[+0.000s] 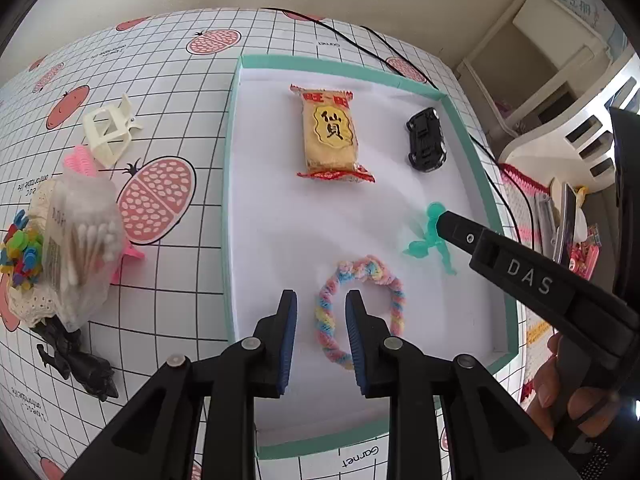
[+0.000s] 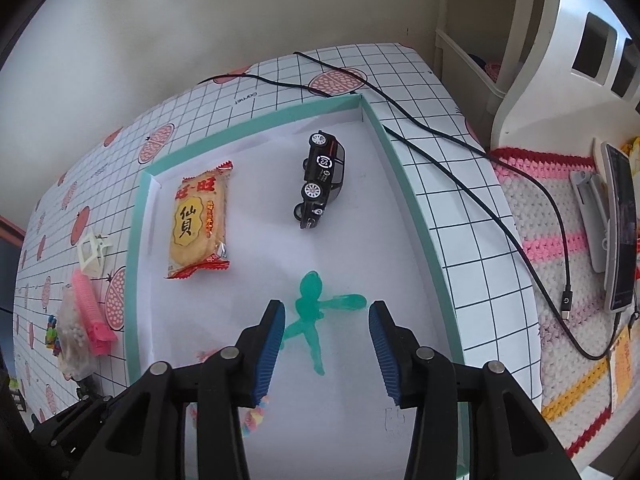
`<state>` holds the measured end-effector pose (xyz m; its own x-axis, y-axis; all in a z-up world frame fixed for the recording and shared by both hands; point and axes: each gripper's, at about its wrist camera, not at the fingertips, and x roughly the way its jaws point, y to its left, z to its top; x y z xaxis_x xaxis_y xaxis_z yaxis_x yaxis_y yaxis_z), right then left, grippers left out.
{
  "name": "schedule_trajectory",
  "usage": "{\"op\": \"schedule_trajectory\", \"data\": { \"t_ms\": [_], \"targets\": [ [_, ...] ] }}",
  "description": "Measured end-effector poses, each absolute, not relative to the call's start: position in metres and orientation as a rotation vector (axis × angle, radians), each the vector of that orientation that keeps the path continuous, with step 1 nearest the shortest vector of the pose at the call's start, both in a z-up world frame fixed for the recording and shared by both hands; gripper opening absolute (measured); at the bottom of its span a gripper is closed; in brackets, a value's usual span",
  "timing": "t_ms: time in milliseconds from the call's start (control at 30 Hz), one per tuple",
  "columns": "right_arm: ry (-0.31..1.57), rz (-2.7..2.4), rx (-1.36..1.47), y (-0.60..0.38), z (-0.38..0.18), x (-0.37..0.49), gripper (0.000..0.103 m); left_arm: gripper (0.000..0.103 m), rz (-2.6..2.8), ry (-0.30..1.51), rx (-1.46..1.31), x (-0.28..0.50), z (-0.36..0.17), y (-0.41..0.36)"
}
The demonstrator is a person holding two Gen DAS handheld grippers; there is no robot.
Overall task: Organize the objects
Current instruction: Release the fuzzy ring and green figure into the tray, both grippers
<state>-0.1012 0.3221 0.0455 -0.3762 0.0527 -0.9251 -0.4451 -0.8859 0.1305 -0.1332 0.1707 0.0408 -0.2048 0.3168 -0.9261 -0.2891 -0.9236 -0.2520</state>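
Note:
A white tray with a teal rim (image 1: 230, 200) holds a yellow rice-cracker packet (image 1: 330, 132), a black toy car (image 1: 426, 140), a translucent green figure (image 1: 424, 244) and a pastel twisted loop (image 1: 394, 292). My left gripper (image 1: 321, 304) is open low over the loop, whose left strand lies between the jaws. My right gripper (image 2: 326, 312) is open, with the green figure (image 2: 310, 292) lying between and just ahead of its fingers. In the left wrist view the right gripper (image 1: 442, 222) reaches in from the right and hides part of the figure.
Left of the tray on the gridded cloth lie a white hair claw (image 1: 108, 132), a pink clip (image 1: 82, 164), a bag of cotton swabs (image 1: 84, 240), coloured bits (image 1: 20, 248) and a black figure (image 1: 76, 356). A black cable (image 2: 440, 136) crosses the table's right side. A phone (image 2: 620, 232) stands further right.

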Motion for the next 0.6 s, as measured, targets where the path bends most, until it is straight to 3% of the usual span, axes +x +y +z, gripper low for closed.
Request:
{"op": "schedule_trajectory", "data": {
  "t_ms": [167, 233, 400, 467, 600],
  "targets": [
    [0.52, 2.336, -1.526, 0.315, 0.057, -0.102, 0.048, 0.03, 2.219, -0.082, -1.628, -0.136, 0.059, 0.162],
    [0.494, 2.347, -1.518, 0.309, 0.063, -0.104, 0.048, 0.045, 2.243, -0.102, -1.603, -0.14, 0.065, 0.154],
    [0.467, 2.352, -1.473, 0.299, 0.077, -0.105, 0.049, 0.06, 2.315, -0.126, -1.557, -0.149, 0.08, 0.134],
    [0.466, 2.364, -1.463, 0.296, 0.081, -0.106, 0.064, 0.068, 2.352, -0.134, -1.533, -0.154, 0.084, 0.124],
    [0.428, 2.381, -1.441, 0.285, 0.085, -0.105, 0.076, 0.083, 2.424, -0.12, -1.504, -0.158, 0.09, 0.11]
  ]
}}
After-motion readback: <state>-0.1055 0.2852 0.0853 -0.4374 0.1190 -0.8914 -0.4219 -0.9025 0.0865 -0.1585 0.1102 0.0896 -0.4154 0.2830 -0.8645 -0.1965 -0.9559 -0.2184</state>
